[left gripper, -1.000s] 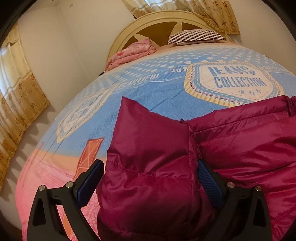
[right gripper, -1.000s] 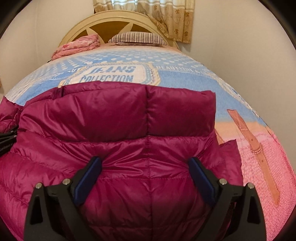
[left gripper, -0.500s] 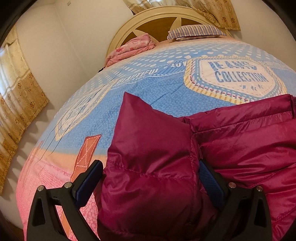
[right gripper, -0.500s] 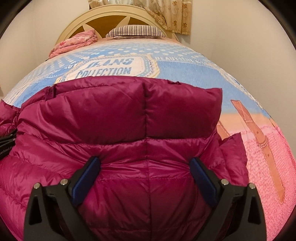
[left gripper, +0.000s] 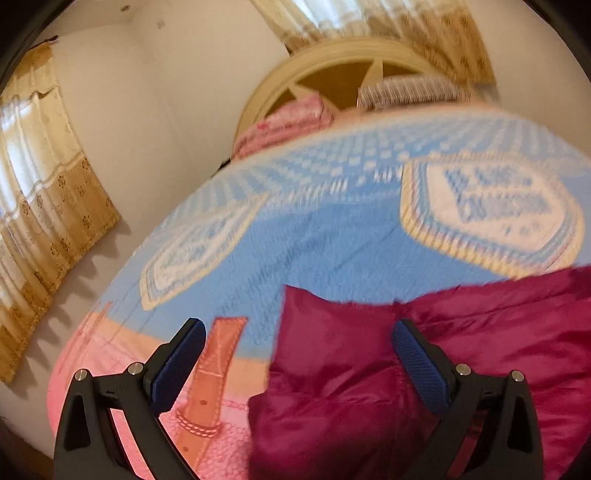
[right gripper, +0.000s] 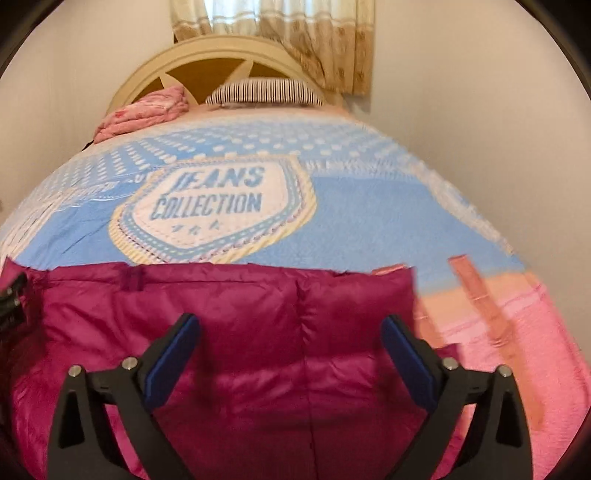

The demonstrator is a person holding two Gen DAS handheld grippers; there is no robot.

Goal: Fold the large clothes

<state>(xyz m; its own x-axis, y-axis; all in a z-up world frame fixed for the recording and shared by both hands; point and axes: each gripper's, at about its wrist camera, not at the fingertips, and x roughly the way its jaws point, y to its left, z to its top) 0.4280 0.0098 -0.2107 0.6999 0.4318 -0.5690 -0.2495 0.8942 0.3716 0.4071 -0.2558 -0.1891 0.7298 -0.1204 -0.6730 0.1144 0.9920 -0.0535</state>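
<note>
My left tool (left gripper: 298, 345) stands wide, its blue pads (left gripper: 180, 363) well apart and closed on nothing; the corner of the magenta puffer jacket (left gripper: 369, 387) lies below the gap, toward the right-hand finger, while the left-hand finger hangs over bare bedspread (left gripper: 325, 243). My right tool (right gripper: 290, 341) is just as wide, holding nothing, with the jacket (right gripper: 240, 306) spread under both fingers (whether the pads (right gripper: 171, 360) touch the fabric I cannot tell). The jacket lies flat across the near end of the bed, its far edge running straight across below the "JEANS COLLECTION" badge (right gripper: 212, 206) printed on the blue part of the spread, and its right edge stops short of the pink band with the printed strap (right gripper: 476, 295). At the left rim of the right view a dark piece of my other tool shows. Beyond, at the headboard (right gripper: 207, 62), sit a striped pillow (right gripper: 264, 92) and a folded pink blanket (right gripper: 142, 114), with patterned curtains (right gripper: 295, 33) hanging behind. The left view is blurred.
</note>
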